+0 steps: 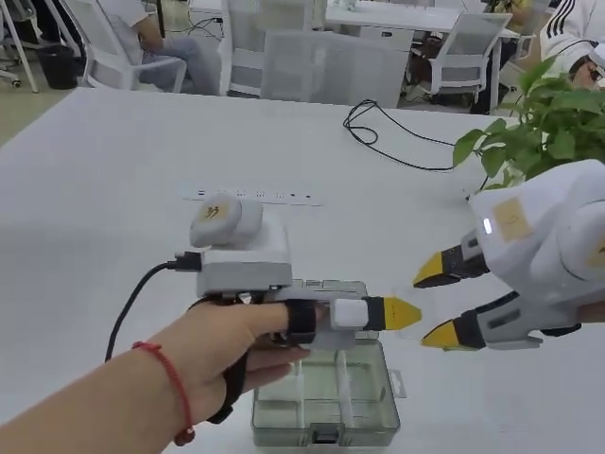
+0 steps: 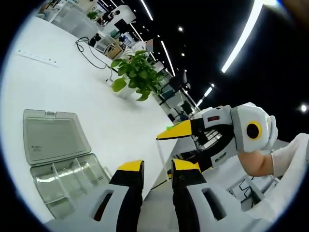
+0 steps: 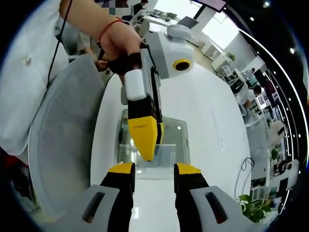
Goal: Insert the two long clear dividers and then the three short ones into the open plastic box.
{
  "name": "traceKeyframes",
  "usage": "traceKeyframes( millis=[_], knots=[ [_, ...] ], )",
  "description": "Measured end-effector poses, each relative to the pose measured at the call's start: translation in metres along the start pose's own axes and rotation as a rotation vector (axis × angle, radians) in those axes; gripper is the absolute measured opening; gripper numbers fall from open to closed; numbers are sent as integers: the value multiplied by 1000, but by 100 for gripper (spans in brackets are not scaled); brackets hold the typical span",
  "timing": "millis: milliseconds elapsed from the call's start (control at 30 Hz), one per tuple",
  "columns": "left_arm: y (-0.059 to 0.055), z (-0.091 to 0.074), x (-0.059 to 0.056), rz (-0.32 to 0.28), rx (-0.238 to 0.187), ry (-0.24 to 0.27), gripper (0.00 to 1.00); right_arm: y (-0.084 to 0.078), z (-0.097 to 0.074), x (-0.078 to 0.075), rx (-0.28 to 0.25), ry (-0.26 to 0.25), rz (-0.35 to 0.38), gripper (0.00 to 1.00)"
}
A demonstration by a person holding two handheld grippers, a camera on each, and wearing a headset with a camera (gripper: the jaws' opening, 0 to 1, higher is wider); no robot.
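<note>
Clear dividers (image 1: 342, 388) stand upright across open box (image 1: 369, 433)

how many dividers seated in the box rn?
2 long dividers stand side by side in the box: one left of centre, one right of centre. The left gripper covers the box's far part, so others may be hidden.

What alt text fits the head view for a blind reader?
The left claw, held over an open clear box on a white table, points at the open right claw. A plant stands behind.
</note>
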State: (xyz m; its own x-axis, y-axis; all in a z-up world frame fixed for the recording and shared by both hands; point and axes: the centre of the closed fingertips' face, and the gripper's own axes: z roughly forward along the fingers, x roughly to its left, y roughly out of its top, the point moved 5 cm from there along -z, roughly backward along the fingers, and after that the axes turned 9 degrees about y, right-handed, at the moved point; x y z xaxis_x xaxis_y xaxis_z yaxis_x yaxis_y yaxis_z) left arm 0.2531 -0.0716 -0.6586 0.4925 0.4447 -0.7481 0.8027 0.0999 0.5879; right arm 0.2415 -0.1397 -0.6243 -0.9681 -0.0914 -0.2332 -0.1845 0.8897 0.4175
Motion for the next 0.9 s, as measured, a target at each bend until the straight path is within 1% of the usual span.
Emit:
traceKeyframes(
  millis=[100,167,267,333,367,467,600,667,867,900],
  knots=[
    [-2,1,-2,16,15,-18,14,2,1,0,-4,2,-1,33],
    [-2,1,-2,13,14,-21,13,2,1,0,-1,2,-6,33],
    [-2,1,-3,24,15,-24,8,3,1,0,0,1,-13,33],
    [-2,1,-3,15,14,-30,7,4,0,0,1,0,-15,33],
    [-1,1,-3,24,12,-28,6,4,0,0,1,0,-14,33],
    [-2,1,-3,29,15,-34,0,5,1,0,0,0,-15,33],
    [-3,0,-4,22,12,-40,0,5,1,1,2,-1,-18,33],
    [-3,0,-6,5,5,-45,0,5,1,2,1,-3,-24,33],
    [-3,-2,-4,-13,-15,-36,0,7,0,2,-5,-16,-34,33],
    [-3,-2,-3,-5,-15,-24,0,8,0,2,-12,-20,-30,34]
  ],
)
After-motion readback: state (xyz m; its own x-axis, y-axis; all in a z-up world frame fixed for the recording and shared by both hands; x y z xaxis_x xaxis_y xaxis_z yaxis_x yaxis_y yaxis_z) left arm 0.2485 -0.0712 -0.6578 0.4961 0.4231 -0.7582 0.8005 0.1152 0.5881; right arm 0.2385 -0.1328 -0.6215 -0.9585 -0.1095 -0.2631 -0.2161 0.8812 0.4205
